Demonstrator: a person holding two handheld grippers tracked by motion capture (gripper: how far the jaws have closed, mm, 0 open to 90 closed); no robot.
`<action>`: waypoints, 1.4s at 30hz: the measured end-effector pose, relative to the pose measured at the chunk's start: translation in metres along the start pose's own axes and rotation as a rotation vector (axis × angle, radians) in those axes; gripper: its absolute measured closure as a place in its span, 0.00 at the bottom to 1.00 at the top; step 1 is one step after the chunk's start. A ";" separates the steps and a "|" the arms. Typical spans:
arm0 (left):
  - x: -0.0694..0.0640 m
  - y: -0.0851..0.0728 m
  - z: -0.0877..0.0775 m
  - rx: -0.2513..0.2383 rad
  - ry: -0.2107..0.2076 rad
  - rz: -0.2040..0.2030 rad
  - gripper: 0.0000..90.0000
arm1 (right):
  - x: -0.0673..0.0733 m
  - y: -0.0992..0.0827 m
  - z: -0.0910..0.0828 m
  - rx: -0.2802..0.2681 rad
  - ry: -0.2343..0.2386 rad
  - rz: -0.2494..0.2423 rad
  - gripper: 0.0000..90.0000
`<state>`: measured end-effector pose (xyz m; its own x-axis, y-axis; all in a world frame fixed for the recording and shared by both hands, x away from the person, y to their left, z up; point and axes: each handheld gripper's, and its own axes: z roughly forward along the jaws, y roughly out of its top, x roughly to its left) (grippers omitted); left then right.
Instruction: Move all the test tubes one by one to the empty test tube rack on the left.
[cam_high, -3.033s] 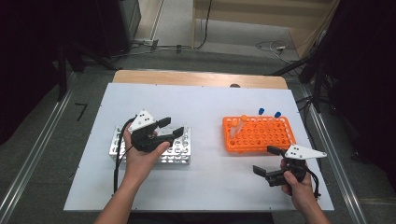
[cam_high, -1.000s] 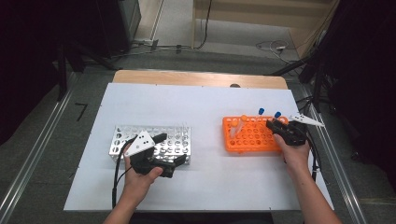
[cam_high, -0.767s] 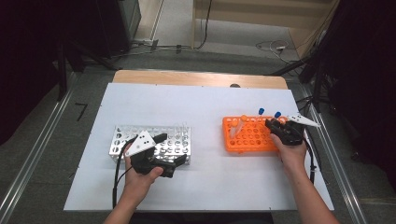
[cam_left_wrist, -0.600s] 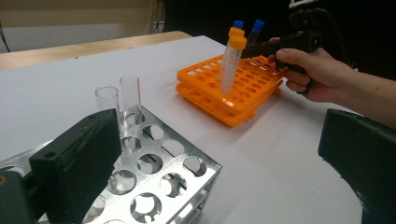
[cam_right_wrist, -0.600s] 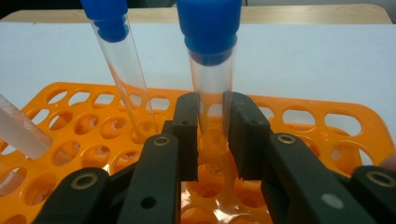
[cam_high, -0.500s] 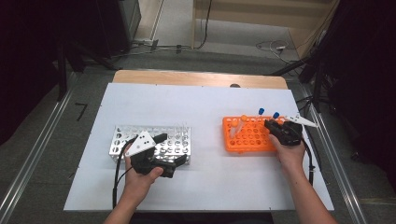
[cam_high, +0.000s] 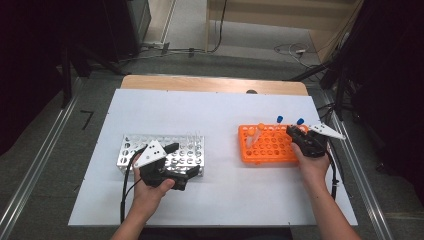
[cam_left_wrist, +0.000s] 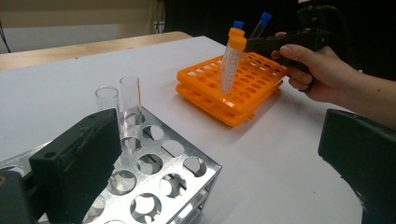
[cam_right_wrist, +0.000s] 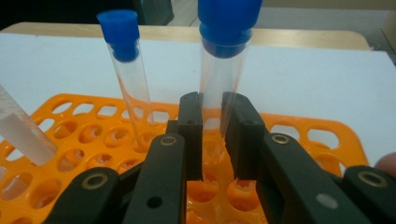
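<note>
An orange tube rack (cam_high: 267, 150) lies right of centre on the white table. At its back right corner my right gripper (cam_high: 292, 131) reaches in. Its jaws are shut on a clear blue-capped tube (cam_right_wrist: 219, 70) that stands upright in the rack (cam_right_wrist: 303, 130). A second blue-capped tube (cam_right_wrist: 128, 70) stands just beside it. Two orange-capped tubes (cam_left_wrist: 231, 60) lean in the rack's left part. My left gripper (cam_high: 182, 161) rests at the front right corner of a metal rack (cam_high: 150, 150). Its jaws are spread wide open on either side of that corner (cam_left_wrist: 154, 182).
Two empty glass tubes (cam_left_wrist: 130, 102) stand in the metal rack's back row. A wooden strip (cam_high: 215, 84) runs along the table's far edge. Bare white tabletop (cam_high: 220, 120) lies between the two racks and behind them.
The right gripper moved from the table's front right to the orange rack's back corner and settled around the blue-capped tube. The left gripper drew back from over the metal rack to its front corner.
</note>
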<state>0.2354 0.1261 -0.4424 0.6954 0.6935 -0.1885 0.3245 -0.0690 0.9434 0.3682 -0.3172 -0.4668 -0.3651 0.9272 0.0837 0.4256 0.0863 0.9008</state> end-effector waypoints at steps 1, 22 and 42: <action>0.000 0.000 0.000 0.002 0.000 0.002 0.00 | 0.000 0.002 -0.002 -0.007 0.003 -0.001 0.84; -0.004 0.001 0.000 0.002 -0.006 0.015 0.00 | 0.018 0.004 -0.061 -0.063 0.152 -0.050 0.84; -0.013 0.003 0.001 0.003 -0.026 0.033 0.00 | 0.078 -0.006 -0.079 -0.048 0.474 -0.152 0.84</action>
<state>0.2281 0.1158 -0.4378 0.7222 0.6719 -0.1645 0.3033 -0.0938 0.9483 0.2714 -0.2740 -0.4317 -0.7611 0.6366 0.1247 0.3043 0.1806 0.9353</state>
